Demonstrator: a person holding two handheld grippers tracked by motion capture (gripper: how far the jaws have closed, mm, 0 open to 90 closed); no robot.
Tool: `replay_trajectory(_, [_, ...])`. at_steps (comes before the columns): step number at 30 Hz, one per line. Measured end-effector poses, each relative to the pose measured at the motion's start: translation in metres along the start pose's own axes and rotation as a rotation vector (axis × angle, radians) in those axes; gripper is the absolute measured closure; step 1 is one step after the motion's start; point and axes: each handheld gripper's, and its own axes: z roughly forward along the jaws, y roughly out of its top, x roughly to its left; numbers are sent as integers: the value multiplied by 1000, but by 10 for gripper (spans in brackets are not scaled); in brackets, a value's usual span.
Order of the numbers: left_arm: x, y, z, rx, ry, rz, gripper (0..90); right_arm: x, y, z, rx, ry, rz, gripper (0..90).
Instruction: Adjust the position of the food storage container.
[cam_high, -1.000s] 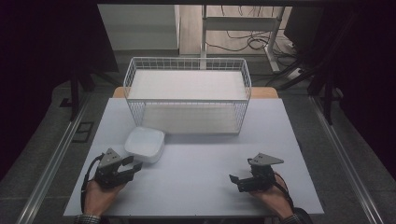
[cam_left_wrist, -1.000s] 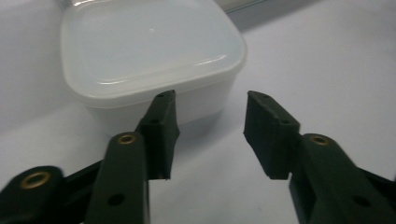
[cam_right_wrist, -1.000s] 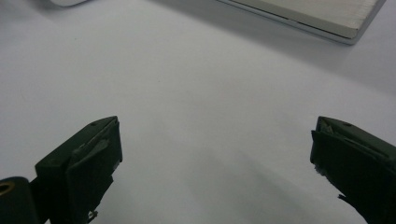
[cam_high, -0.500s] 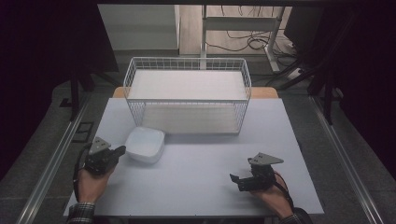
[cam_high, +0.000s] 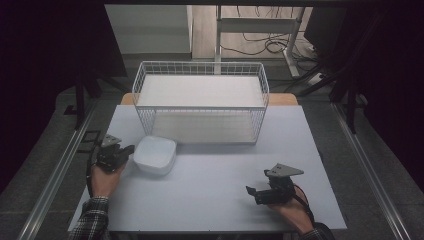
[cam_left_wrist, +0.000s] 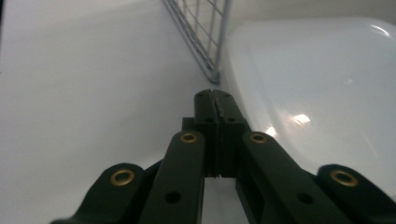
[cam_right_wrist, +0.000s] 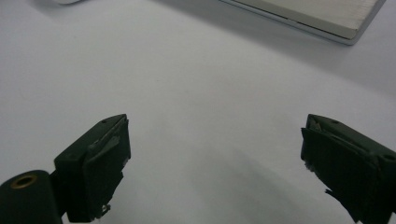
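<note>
A white wire basket (cam_high: 200, 102) stands at the far middle of the white surface (cam_high: 210, 200). At its near-left corner lies a white square dish (cam_high: 155, 155), long axis indistinct, at three o'clock from the left gripper (cam_high: 125, 150), jaws pressed together. The right gripper (cam_high: 251, 192), jaws wide, waits well apart, open room between.
</note>
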Motion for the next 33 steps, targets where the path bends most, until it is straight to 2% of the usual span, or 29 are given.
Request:
replay_trajectory(4, [1, -3, -1, 0, -32, -18, 900, 0, 0, 0, 4, 9, 3, 106])
replay_trajectory(7, [-2, -4, 0, 6, -51, -14, 900, 1, 0, 1, 10, 18, 6, 122])
replay_trajectory(17, [-26, 2, 6, 20, -101, 50, 900, 0, 2, 0, 18, 11, 19, 162])
replay_trajectory(23, [-39, 5, 10, 25, -133, 72, 900, -1, 6, 0, 25, -3, 16, 198])
replay_trajectory(28, [-51, 8, 14, 29, -161, 90, 900, -3, 10, 1, 36, 8, 24, 228])
replay_trajectory(33, [-65, 11, 18, 35, -197, 114, 900, -5, 15, 5, 41, 15, 19, 307])
